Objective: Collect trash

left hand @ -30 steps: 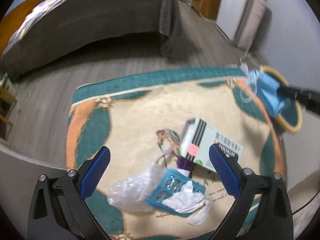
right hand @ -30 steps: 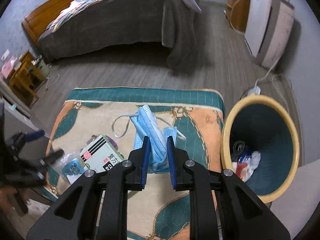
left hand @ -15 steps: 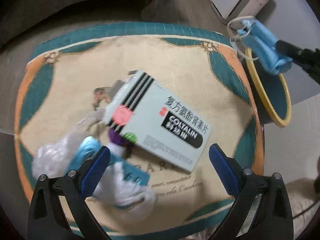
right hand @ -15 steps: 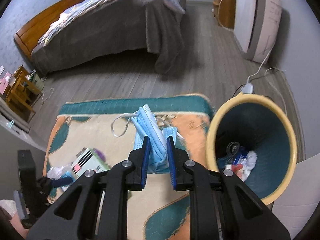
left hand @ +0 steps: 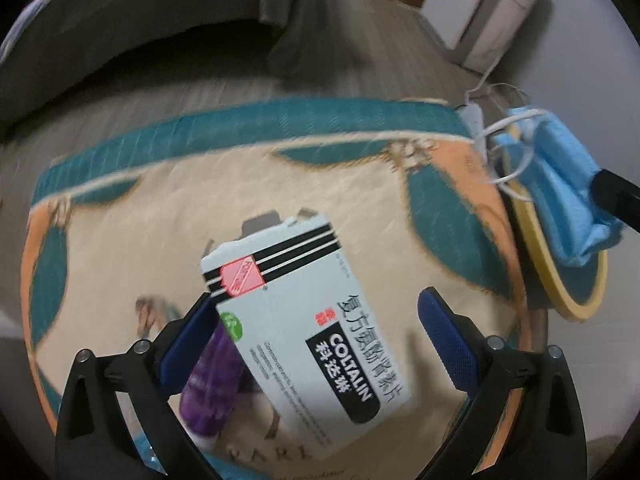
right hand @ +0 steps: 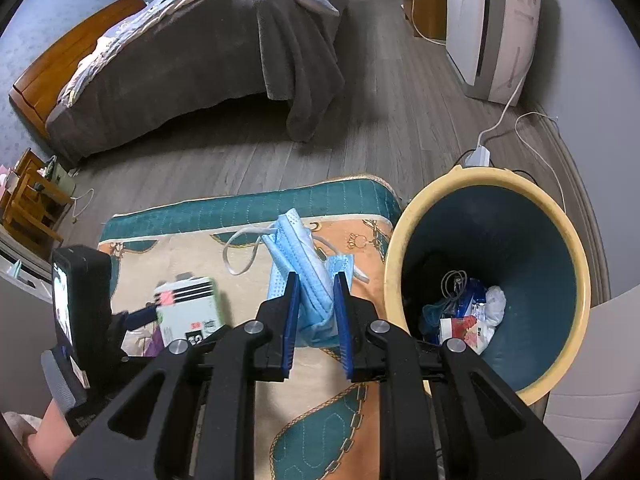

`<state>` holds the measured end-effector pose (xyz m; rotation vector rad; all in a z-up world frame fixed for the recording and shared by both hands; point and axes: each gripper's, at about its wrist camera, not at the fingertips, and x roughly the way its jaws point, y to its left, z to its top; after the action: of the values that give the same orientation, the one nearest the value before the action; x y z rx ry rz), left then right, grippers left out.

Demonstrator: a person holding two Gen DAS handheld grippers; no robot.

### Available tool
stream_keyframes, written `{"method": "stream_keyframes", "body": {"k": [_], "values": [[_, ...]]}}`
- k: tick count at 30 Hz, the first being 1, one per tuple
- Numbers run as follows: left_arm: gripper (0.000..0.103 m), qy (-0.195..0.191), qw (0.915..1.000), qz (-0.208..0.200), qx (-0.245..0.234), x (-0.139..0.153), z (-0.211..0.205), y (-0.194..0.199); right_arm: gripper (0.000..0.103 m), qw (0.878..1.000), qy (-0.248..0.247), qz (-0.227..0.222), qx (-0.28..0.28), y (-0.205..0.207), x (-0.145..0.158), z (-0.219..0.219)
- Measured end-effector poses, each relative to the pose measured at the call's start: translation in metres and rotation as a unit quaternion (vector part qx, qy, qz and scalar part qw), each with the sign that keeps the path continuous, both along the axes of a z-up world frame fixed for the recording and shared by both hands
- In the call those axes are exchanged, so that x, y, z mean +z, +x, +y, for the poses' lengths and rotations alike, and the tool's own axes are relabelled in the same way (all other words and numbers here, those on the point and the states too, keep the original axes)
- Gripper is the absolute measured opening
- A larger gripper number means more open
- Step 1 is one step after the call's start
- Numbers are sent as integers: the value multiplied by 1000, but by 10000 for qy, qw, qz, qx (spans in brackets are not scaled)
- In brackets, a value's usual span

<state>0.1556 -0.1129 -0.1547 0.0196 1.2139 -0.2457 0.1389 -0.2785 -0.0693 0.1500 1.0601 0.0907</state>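
Observation:
My right gripper (right hand: 316, 312) is shut on a blue face mask (right hand: 298, 256), held above the rug just left of the yellow-rimmed bin (right hand: 576, 256); the mask (left hand: 560, 188) and bin rim (left hand: 560, 280) also show in the left wrist view. The bin holds several scraps. My left gripper (left hand: 316, 332) is open, its jaws on either side of a white medicine box (left hand: 308, 320) lying on the rug, with a purple wrapper (left hand: 212, 380) under the box's left edge. The box (right hand: 188, 308) also shows in the right wrist view.
A patterned teal, orange and cream rug (right hand: 224, 240) lies on grey wood floor. A bed with a grey blanket (right hand: 200, 64) stands behind it. A white appliance (right hand: 492, 24) and power strip with cables (right hand: 480, 156) lie behind the bin. A wooden stand (right hand: 28, 200) is at left.
My left gripper has dropped close over the medicine box, which now sits between its open jaws. My right gripper has carried the mask rightward, nearer the bin.

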Motion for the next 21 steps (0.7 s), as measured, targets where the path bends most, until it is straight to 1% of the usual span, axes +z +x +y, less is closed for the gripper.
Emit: {"method": "stream_keyframes", "body": {"k": [2,4,5,6,9,13,17,18,19,21], "values": [[98,-39,9997,-107,-214,1,-6,-4,17,10000,-6,15,-9,1,-1,-1],[98,170,9995,-26,-264,-5,-8,-10,17,10000,-22,44,-45,3,-4,-3],[98,327,9992,4,-211,-9,-6,-12,17,9999,-7,79,-82,4,-6,-5],[98,393,9991,31,-147,-13,-4,-14,17,9999,17,115,-115,5,-8,-6],[95,258,9995,158,-122,-21,-1,-15,17,9997,80,172,-150,8,-11,-7],[95,247,9990,132,-347,-23,-9,-15,17,9998,57,152,-62,9,-11,-2],[96,472,9973,431,-365,-41,-19,-10,17,9997,37,216,-48,11,-15,-3],[98,545,9971,322,-424,-41,-20,-13,17,9997,39,232,-52,11,-15,-3],[98,564,9971,311,-411,-42,-21,-13,17,9997,39,244,-51,11,-16,-4],[99,496,9978,272,-334,-43,-19,-13,17,9996,31,259,-47,12,-17,-3]]}}
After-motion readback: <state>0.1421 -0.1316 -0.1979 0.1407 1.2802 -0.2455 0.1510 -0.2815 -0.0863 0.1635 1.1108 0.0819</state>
